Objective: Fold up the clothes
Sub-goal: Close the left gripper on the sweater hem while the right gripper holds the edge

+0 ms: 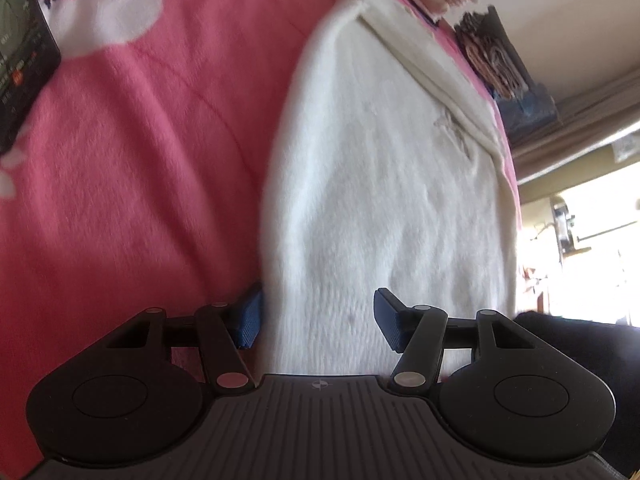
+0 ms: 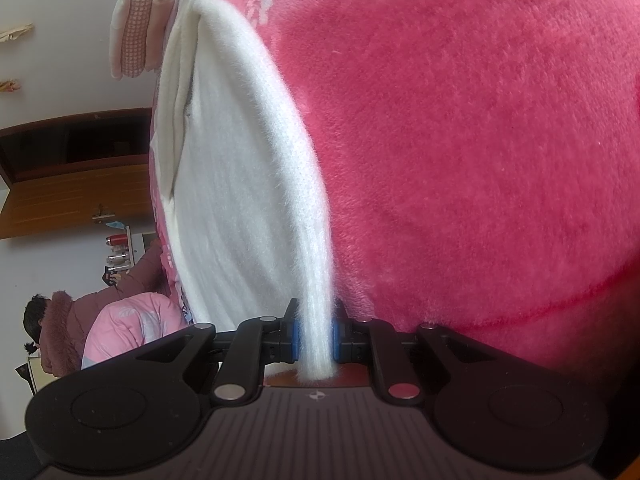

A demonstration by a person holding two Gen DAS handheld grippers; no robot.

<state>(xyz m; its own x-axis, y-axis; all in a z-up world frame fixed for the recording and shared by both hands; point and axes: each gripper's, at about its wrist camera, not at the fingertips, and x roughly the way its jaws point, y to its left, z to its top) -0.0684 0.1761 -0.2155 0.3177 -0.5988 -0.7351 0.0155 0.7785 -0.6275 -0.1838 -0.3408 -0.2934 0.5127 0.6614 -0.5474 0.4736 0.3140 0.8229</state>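
Note:
A fluffy white garment (image 1: 380, 184) lies on a pink plush blanket (image 1: 140, 160). My left gripper (image 1: 318, 320) is open, its blue pads wide apart, and the garment's near edge runs between them; the left pad sits under or beside the edge. In the right wrist view the same white garment (image 2: 240, 184) stretches away from me. My right gripper (image 2: 316, 336) is shut on a bunched strip of its edge, and a tuft of the cloth sticks out behind the blue pads (image 2: 295, 336).
The pink blanket (image 2: 480, 160) fills the right side. A dark phone or box (image 1: 24, 52) lies at the far left. Folded pink and cream cloths (image 2: 140, 20) are stacked at the far end. A person in a dark pink jacket (image 2: 80, 316) sits at the left.

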